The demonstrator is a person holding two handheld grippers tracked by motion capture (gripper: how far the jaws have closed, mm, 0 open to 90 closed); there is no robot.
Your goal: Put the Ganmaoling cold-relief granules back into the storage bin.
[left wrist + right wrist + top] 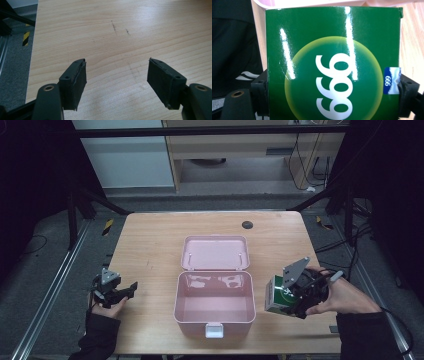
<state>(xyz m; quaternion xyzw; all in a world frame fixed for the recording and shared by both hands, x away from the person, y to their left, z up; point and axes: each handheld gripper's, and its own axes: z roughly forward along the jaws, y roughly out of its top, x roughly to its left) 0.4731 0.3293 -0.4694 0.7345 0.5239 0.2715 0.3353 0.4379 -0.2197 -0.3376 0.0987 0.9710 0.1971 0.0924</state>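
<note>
Two tongs are in use at the desk (150,245). The right tongs (287,302) are clamped on a green carton (276,295), which is held clear of the desk surface, just beside the right wall of the open pink box (214,305). In the right gripper view the carton (332,65) is seen gripped across its width, low on its body, with most of it standing above the pads. The left tongs (117,82) are held apart with nothing between them, and are poised over bare wood near the left edge of the desk, well apart from the box.

The work in hand is judged to be the placing of the carton into the box, whose lid (216,252) is laid back behind it.

Risks noted:
- The carton is glossy and gripped near one end; a slip or a pivot in the pads may be caused by any knock.
- The near wall of the box may be struck if the carton is carried across too low, and the box may be shifted, since it is not steadied by the left tongs.
- A tilted release may leave the carton leaning on the rim.
</note>
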